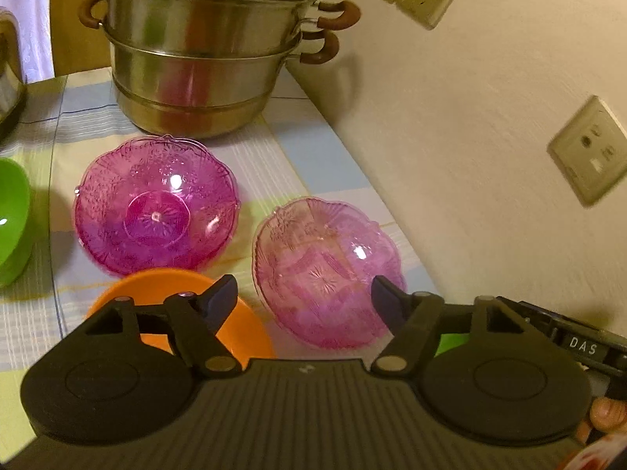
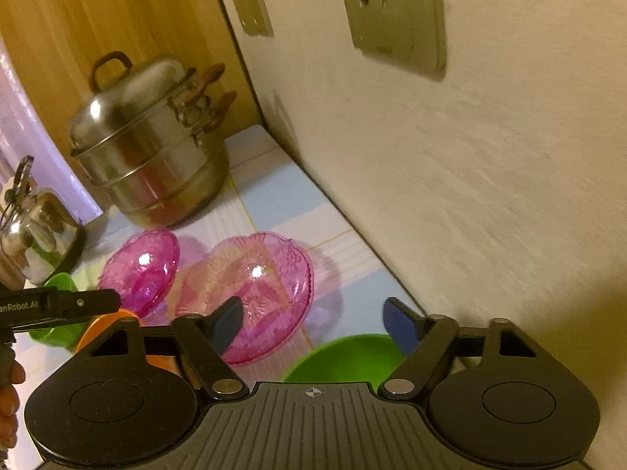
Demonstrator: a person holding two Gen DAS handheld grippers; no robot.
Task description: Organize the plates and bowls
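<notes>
**Bowls crowded along the wall edge**

Bowls lie on a checked cloth that runs up against a wall on the right side; the cloth's edge meets the wall with no gap, so room for moving is on the left side only.

From the left in the left wrist view: a green bowl cut by the frame edge, then a dark pink bowl, an orange bowl just in front of it and partly under the left gripper, then a pale pink bowl close to the wall. The left gripper's jaws stand apart with nothing between the pads; the pale pink bowl lies below and beyond them, and contact cannot be told.

In the right wrist view the right gripper is likewise released, jaws apart and empty. Its left finger overlaps the pale pink bowl's rim in the picture; a second green bowl sits under the gap between the fingers, near the wall.

Behind the bowls a tiered steel steamer blocks the far corner, and a kettle stands at far left. Wall sockets sit above the cloth.

Writing: "DAS" on the other gripper's body at the right edge of the left view, and "enRobot.AI" at the left edge of the right view.
</notes>
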